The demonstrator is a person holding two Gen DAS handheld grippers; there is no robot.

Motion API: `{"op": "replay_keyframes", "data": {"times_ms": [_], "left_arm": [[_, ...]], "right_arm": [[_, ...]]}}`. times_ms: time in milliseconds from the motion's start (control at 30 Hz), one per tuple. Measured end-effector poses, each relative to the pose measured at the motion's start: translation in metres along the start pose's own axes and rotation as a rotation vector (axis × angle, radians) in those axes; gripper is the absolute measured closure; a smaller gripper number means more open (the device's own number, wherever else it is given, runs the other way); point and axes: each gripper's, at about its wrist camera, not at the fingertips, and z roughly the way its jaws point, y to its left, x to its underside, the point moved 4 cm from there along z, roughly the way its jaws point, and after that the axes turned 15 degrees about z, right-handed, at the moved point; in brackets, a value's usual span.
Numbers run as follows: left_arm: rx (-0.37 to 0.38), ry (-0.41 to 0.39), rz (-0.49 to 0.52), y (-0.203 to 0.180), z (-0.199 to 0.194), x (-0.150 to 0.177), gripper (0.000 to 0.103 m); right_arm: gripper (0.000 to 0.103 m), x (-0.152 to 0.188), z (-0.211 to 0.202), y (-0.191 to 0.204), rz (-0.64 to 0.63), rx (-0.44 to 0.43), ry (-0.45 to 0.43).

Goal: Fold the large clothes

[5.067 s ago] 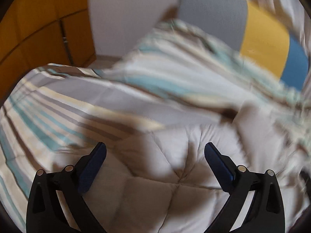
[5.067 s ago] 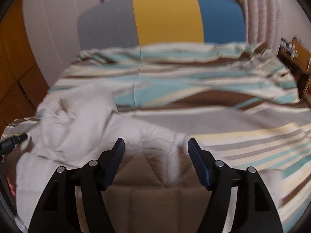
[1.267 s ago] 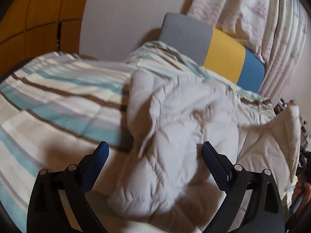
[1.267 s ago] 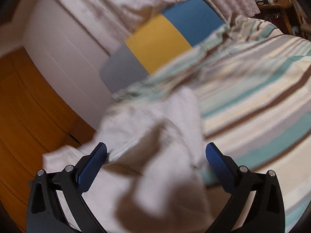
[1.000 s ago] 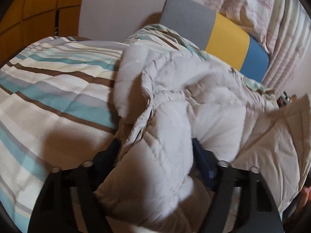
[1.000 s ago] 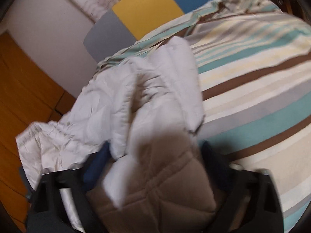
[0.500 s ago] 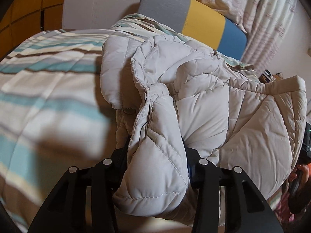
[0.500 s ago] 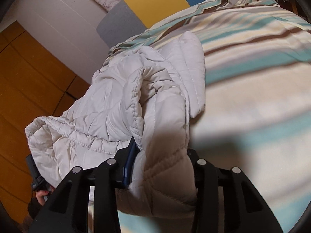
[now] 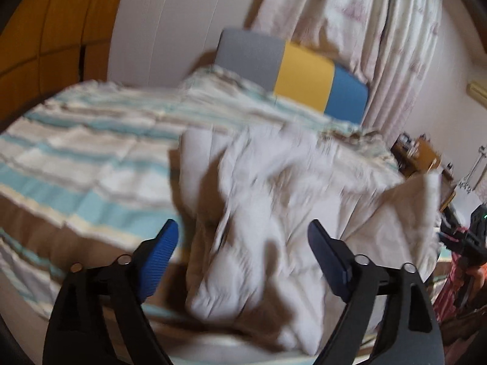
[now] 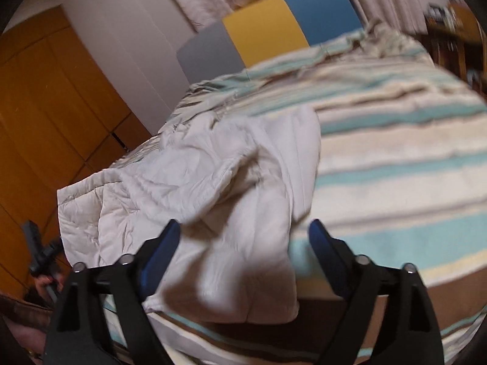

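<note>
A cream quilted puffer jacket [image 9: 274, 200] lies crumpled on the striped bed cover [image 9: 76, 164], reaching the near edge of the bed. My left gripper [image 9: 243, 249] is open and empty, just above the jacket's near folded part. In the right wrist view the same jacket [image 10: 197, 188] lies left of centre on the cover [image 10: 395, 158]. My right gripper [image 10: 243, 249] is open and empty, above the jacket's near sleeve end. Both views are blurred by motion.
A grey, yellow and blue headboard [image 9: 292, 67] stands at the far end of the bed, with curtains [image 9: 365, 30] behind it. Orange wooden cupboards [image 10: 45, 115] line the left wall. A wooden side table with small items [image 9: 420, 152] stands at the right.
Half a second ago both grippers were shut on parts of the jacket. Both have opened and let go, and the jacket has dropped onto the bed.
</note>
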Motion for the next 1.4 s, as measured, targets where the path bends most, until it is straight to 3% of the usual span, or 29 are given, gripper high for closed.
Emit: {"op": "replay_keyframes", "data": {"times_ms": [67,167,267,367,500,633,700,733,767,800,867,1067,1267,1400], "left_arm": [[0.018,0.01,0.053,-0.008,0.009,-0.009,0.013],[0.007,0.113,0.197,-0.031,0.048,-0.017,0.013],[-0.053,0.182,0.292,-0.039,0.079,-0.018,0.013],[-0.018,0.189,0.282,-0.037,0.091,-0.022,0.013],[0.003,0.194,0.238,-0.031,0.09,-0.024,0.015],[0.009,0.197,0.253,-0.036,0.088,-0.026,0.015],[0.006,0.227,0.262,-0.039,0.095,-0.022,0.035],[0.016,0.242,0.259,-0.04,0.098,-0.021,0.061],[0.008,0.244,0.254,-0.04,0.099,-0.021,0.074],[-0.007,0.237,0.253,-0.04,0.097,-0.023,0.079],[-0.038,0.182,0.208,-0.033,0.083,-0.031,0.086],[-0.116,-0.065,0.005,0.009,0.02,-0.072,0.087],[-0.191,-0.26,0.017,0.01,-0.003,-0.112,0.087],[-0.253,-0.303,-0.017,0.015,0.013,-0.135,0.087]], "right_arm": [[0.013,0.004,0.001,0.002,-0.069,0.034,0.01],[0.013,0.005,0.025,0.014,-0.193,0.117,0.039],[0.013,-0.007,0.05,0.015,-0.247,0.179,0.042],[0.013,-0.021,0.069,0.016,-0.242,0.18,0.048],[0.014,-0.033,0.098,0.009,-0.194,0.187,0.125],[0.037,-0.027,0.104,0.001,-0.166,0.183,0.156],[0.055,-0.026,0.102,-0.004,-0.135,0.167,0.147],[0.065,-0.026,0.1,-0.006,-0.119,0.155,0.143],[0.07,-0.027,0.097,-0.007,-0.098,0.134,0.138],[0.077,-0.026,0.093,-0.006,-0.09,0.124,0.135],[0.082,-0.027,0.086,-0.002,-0.09,0.112,0.126],[0.085,-0.046,0.04,0.034,-0.151,0.09,-0.022],[0.086,-0.085,0.005,0.067,-0.136,0.044,-0.227],[0.086,-0.111,0.009,0.075,-0.121,0.065,-0.325]]}}
